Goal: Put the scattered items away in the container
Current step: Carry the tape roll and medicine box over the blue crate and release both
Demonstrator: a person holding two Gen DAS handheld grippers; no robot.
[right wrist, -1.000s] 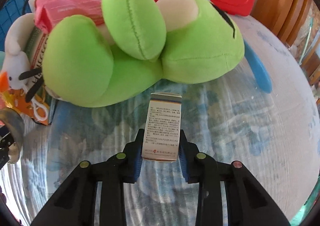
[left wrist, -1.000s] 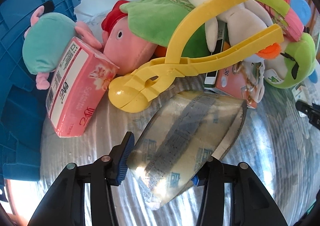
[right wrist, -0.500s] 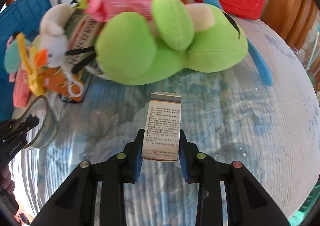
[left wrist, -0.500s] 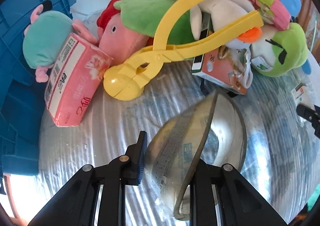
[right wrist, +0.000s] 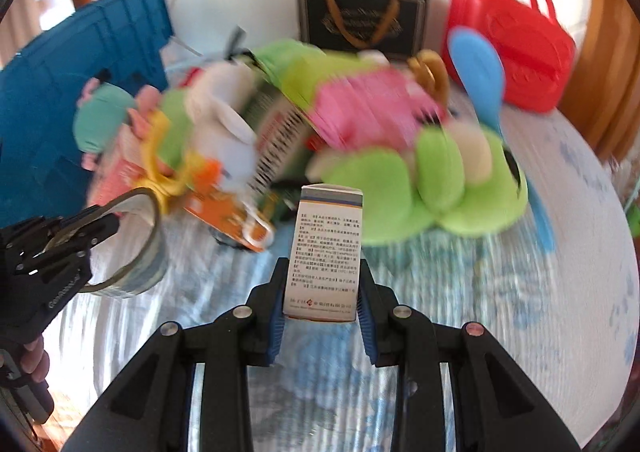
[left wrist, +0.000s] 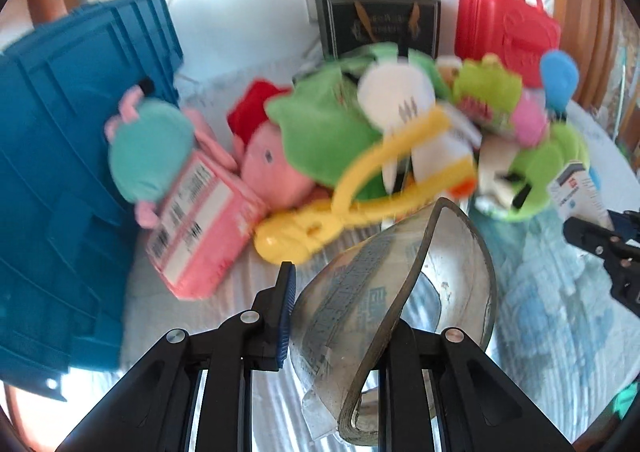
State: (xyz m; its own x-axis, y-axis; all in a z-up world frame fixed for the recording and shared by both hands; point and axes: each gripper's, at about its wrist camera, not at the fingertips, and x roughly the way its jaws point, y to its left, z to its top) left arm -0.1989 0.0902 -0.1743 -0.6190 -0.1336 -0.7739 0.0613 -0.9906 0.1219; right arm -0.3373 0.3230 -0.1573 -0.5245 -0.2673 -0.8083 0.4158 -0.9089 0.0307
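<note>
My left gripper is shut on a roll of clear packing tape and holds it above the table. My right gripper is shut on a small white medicine box, held upright. The blue plastic crate stands at the left; it also shows in the right wrist view. A heap of scattered items lies ahead: a pink tissue pack, a yellow scoop tongs, a pink pig plush, a green plush. The right gripper with the box shows at the right edge of the left wrist view.
A red toy case and a black gift bag stand at the back by the wall. A blue paddle sticks up from the heap. Wooden chair backs flank the round table.
Both grippers have lifted and pulled back from the heap, each still holding its item. The crate and the back wall have come into view.
</note>
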